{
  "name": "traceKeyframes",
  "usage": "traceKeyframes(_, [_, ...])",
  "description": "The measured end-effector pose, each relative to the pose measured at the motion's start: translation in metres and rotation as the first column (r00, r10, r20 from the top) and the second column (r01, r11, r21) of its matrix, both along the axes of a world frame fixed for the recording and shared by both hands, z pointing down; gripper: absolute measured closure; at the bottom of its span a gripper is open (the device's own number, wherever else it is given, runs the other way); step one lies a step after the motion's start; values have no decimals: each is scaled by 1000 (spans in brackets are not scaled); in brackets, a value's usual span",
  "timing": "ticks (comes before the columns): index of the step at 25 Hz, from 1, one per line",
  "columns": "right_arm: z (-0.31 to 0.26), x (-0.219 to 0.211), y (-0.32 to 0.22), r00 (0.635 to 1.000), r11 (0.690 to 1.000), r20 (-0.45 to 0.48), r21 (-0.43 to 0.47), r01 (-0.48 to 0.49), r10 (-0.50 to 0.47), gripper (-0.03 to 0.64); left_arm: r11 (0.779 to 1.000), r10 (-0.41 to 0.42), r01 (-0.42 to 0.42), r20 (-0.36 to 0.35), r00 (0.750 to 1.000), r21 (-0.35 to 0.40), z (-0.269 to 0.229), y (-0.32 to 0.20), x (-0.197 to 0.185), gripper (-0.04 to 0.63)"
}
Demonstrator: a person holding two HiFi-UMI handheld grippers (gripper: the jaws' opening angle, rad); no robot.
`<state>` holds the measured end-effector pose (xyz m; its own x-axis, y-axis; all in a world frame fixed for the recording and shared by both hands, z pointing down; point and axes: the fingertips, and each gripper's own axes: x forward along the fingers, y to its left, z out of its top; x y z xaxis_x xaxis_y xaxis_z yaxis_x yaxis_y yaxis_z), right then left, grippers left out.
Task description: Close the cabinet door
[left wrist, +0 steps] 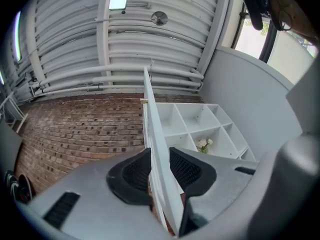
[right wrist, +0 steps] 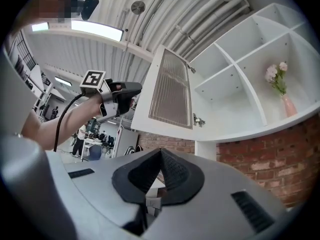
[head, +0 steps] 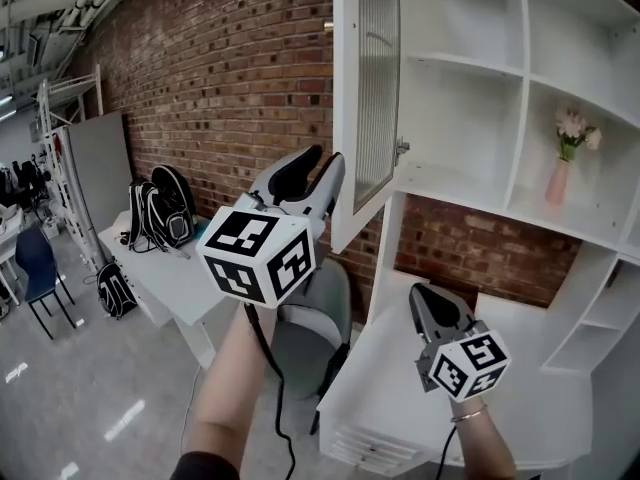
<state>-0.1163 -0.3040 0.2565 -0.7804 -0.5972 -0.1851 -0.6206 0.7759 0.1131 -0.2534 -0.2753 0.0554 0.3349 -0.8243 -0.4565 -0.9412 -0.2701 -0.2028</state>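
The white cabinet door (head: 360, 98) with its ribbed glass panel stands swung open from the shelf unit (head: 470, 108). My left gripper (head: 328, 160) is raised at the door's lower free edge. In the left gripper view the door edge (left wrist: 152, 119) runs between the two black pads (left wrist: 131, 176), and the gripper (left wrist: 159, 156) is shut on it. The right gripper view shows the door (right wrist: 170, 91) with my left gripper (right wrist: 131, 91) at its outer edge. My right gripper (head: 416, 290) hangs lower over the desk, shut and holding nothing (right wrist: 161, 151).
A pink vase of flowers (head: 558, 180) stands in a shelf compartment. Below the shelves is a white desk (head: 400, 388), with a grey chair (head: 310, 338) beside it. Backpacks (head: 160, 213) sit on a table (head: 190, 278) along the brick wall (head: 220, 78).
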Motion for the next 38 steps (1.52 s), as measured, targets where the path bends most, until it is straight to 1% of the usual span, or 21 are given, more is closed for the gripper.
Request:
traceKeyframes(3, [2, -2, 3, 1000, 1000, -10, -11, -18, 18, 617, 999, 47, -47, -20, 999, 5, -6, 0, -2, 497])
traceKeyframes(7, [1, 2, 3, 999, 998, -10, -18, -52, 52, 617, 997, 72, -72, -36, 997, -2, -8, -4, -5, 497])
traceKeyframes(12, [5, 18, 1, 997, 996, 4, -33, -81, 81, 617, 999, 55, -54, -60, 997, 7, -6, -5, -2, 500])
traceKeyframes(16, [12, 31, 0, 996, 995, 4, -51, -84, 84, 617, 999, 40, -40, -49, 998, 4, -7, -6, 11, 502])
traceKeyframes(21, [20, 46, -1, 994, 991, 1, -68, -113, 114, 617, 999, 40, -39, -52, 998, 9, -6, -3, 25, 502])
traceKeyframes(25, [17, 60, 0, 990, 987, 0, -70, -142, 142, 617, 1000, 1, -1, -24, 1000, 15, -8, 0, 39, 500])
traceKeyframes(29, [14, 77, 0, 988, 985, 7, -72, -156, 157, 616, 999, -27, 27, -24, 999, 20, -8, 0, 51, 500])
traceKeyframes(34, [12, 94, 0, 986, 984, 8, -67, -166, 167, 617, 1000, -15, 16, -24, 1000, 13, -8, -2, 66, 500])
traceKeyframes(38, [11, 103, 0, 985, 983, 10, -66, -170, 171, 617, 1000, -2, 2, -2, 1000, 9, -7, -4, 85, 500])
